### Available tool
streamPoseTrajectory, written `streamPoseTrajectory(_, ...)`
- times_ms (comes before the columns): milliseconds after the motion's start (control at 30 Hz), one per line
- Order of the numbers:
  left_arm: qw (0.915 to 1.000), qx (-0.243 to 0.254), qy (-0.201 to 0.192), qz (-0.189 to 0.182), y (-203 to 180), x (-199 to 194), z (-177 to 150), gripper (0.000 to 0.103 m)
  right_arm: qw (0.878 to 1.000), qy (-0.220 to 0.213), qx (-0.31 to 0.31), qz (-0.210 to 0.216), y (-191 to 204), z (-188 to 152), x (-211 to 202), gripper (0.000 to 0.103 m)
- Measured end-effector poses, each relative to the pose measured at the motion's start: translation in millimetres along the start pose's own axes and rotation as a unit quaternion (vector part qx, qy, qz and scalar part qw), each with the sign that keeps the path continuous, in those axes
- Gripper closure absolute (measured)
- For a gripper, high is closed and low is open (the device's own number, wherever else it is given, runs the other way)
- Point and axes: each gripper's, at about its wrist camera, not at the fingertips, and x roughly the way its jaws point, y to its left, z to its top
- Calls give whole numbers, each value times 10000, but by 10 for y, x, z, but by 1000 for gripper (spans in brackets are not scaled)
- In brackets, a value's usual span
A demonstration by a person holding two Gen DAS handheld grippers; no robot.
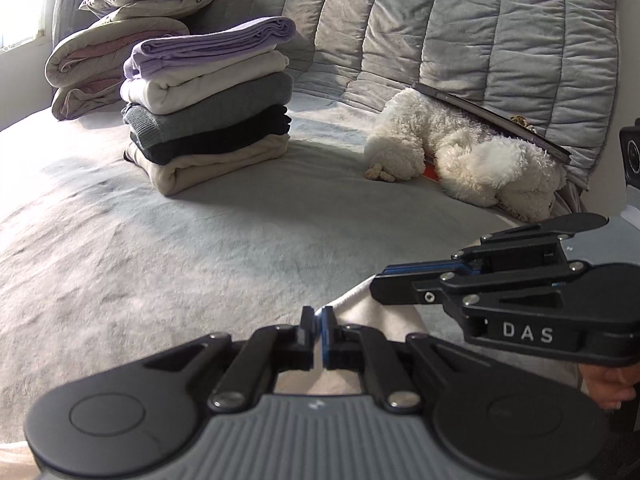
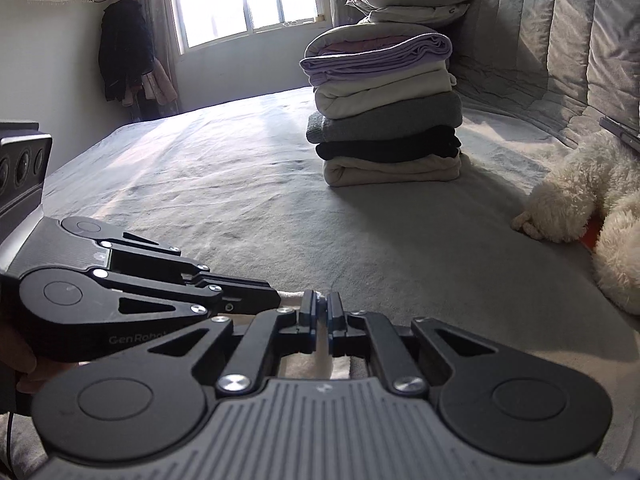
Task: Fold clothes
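Both grippers, L (image 1: 318, 322) & R (image 2: 320, 308), pinch cream fleece garment (image 1: 380, 320) edge; mid-fold probably, next lay flat on grey bedspread (image 1: 200, 240).

You have a cream garment (image 1: 384, 316) pinched at its edge low over the bed, while five folded pieces, lilac on top and beige at the bottom, sit stacked (image 1: 208, 108) near the pillows.

Matt black plastic left gripper (image 1: 319, 320); fuzzy cloth bedspread (image 1: 160, 248).
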Motion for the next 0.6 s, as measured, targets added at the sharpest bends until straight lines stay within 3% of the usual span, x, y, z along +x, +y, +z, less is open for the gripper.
streamPoseTrajectory(100, 9995, -306, -41, 10, 107, -45, -35, 94, 9994, 145, 292, 81, -86, -11, 9, 86)
streamPoseTrajectory(233, 9967, -780, -195, -48, 266, -249, -92, 87, 9980, 256, 539, 229, -214, -10, -102, 83)
streamPoseTrajectory(300, 9966, -786, -213, -105, 226, -311, -156, 82, 9966, 326, 690, 318, -274, -11, -158, 70)
streamPoseTrajectory(367, 9965, -791, -230, -162, 186, -373, -220, 78, 9949, 492, 764, 443, -303, -10, -218, 69)
streamPoseTrajectory(600, 9957, -805, -285, -357, 46, -583, -442, 74, 9903, 885, -750, 766, 36, -159, -508, 69)
